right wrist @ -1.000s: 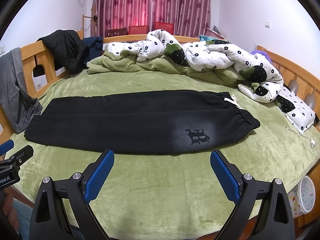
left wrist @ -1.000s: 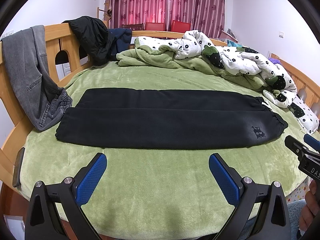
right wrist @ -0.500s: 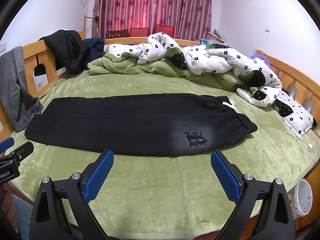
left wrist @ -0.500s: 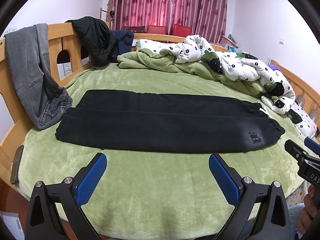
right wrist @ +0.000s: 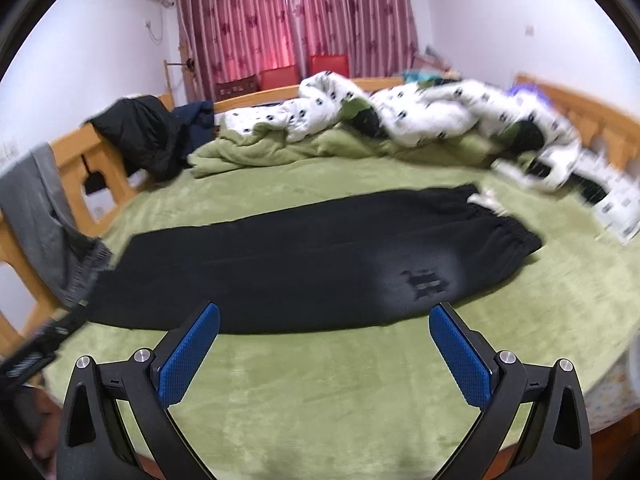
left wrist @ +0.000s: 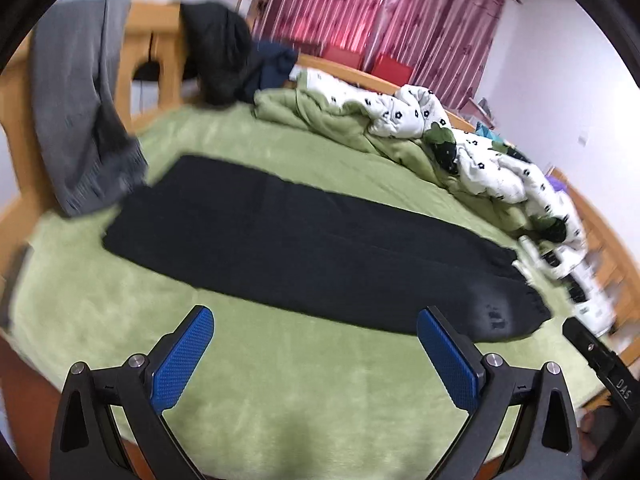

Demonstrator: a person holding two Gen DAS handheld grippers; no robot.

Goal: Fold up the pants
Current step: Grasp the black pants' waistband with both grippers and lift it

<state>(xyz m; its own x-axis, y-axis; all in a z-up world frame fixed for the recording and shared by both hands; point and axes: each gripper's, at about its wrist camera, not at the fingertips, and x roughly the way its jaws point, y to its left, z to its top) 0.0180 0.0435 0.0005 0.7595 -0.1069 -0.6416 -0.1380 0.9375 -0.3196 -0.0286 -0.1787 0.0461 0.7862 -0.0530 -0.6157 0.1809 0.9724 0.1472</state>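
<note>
Pants (left wrist: 312,256) lie unmoved; both open claws have tilted, blurring views.

Black pants (right wrist: 304,264) are laid flat on a green blanket (right wrist: 320,368). The right gripper (right wrist: 324,344) is held wide open above the blanket, just before the pants. Everything is blurred.

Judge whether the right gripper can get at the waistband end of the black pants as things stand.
Probably yes. The right gripper is open and empty, the waistband lies flat ahead to its right on the green blanket, and nothing lies between.
</note>
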